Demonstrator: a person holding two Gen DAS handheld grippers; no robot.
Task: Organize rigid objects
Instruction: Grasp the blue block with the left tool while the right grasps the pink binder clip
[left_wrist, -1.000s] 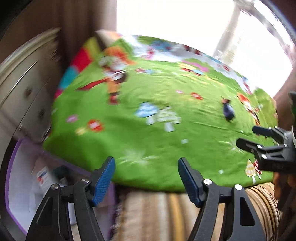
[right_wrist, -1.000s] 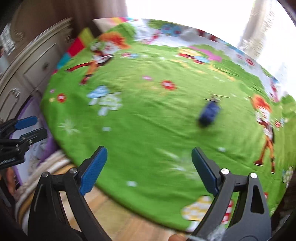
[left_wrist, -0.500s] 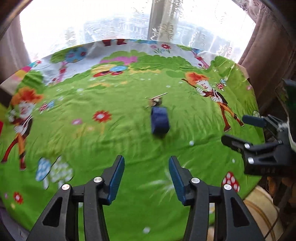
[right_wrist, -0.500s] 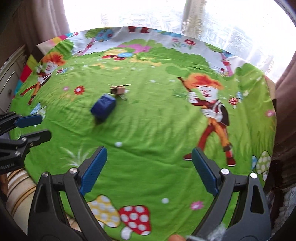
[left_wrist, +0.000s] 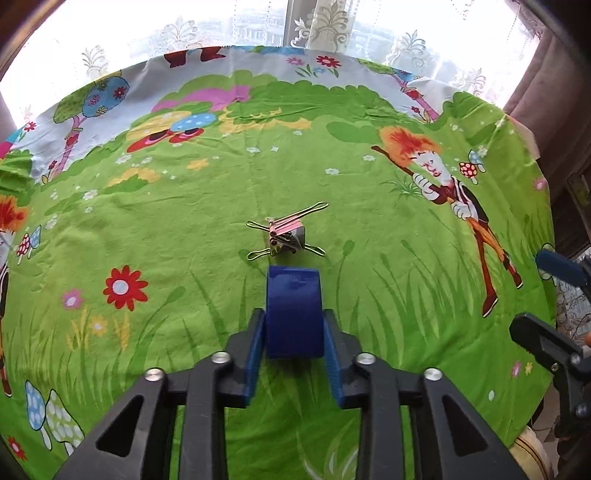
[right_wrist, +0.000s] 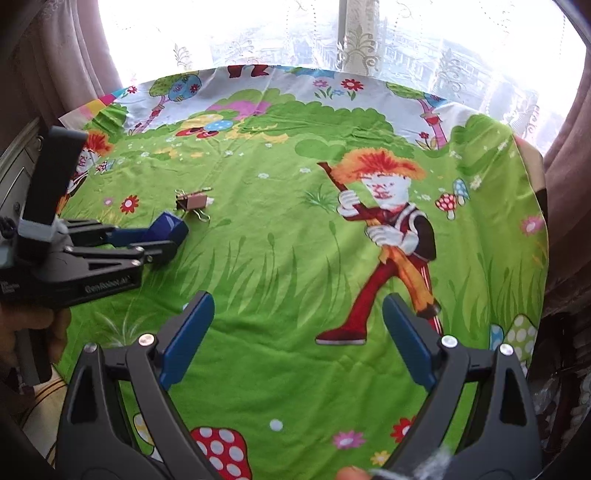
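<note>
A dark blue block (left_wrist: 293, 295) stands on the green cartoon-print cloth (left_wrist: 184, 221) near its middle. My left gripper (left_wrist: 293, 317) points down at it with the block between its jaws. The jaws are closing and the blue pads (left_wrist: 258, 332) lie against the block's two sides. Just beyond the block lies a bunch of binder clips (left_wrist: 286, 236) with thin yellow-green wire handles. The right wrist view shows the left gripper (right_wrist: 162, 240) on the block (right_wrist: 170, 225), with the clips (right_wrist: 194, 202) behind. My right gripper (right_wrist: 297, 301) hovers wide open over bare cloth with nothing between its fingers.
A bright window with lace curtains (right_wrist: 351, 40) stands behind the covered table. Brown drapes (right_wrist: 565, 155) hang at the right and a pale dresser (right_wrist: 14, 173) stands at the left. A hand (right_wrist: 37, 332) holds the left gripper. The right gripper (left_wrist: 543, 299) shows at the cloth's right edge.
Both views swung from the dresser side to the middle of the cloth. My left gripper came down onto the blue block and its jaws narrowed around it. The right jaws stayed wide.
</note>
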